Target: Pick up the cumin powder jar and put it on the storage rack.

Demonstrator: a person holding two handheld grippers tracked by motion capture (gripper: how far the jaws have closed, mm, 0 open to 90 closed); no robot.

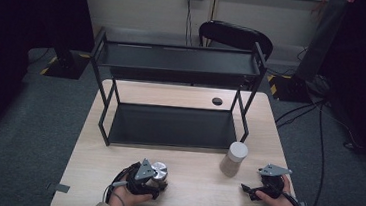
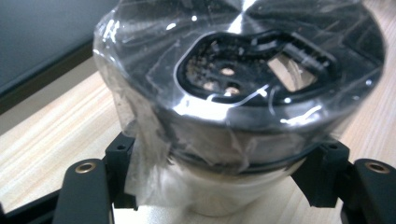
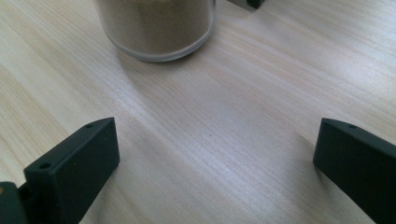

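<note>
Shaker jar with a metal lid, wrapped in clear film, stands upright on the counter, lid up, pinched low on its body by the left claw. Right claw rests spread wide, near a white-capped jar of tan powder.

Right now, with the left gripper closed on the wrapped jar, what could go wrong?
The left gripper holds the jar low, over loose plastic wrap, so it may slip or tip when lifted. The rack stands close ahead, so a lifted jar might knock its frame.
</note>
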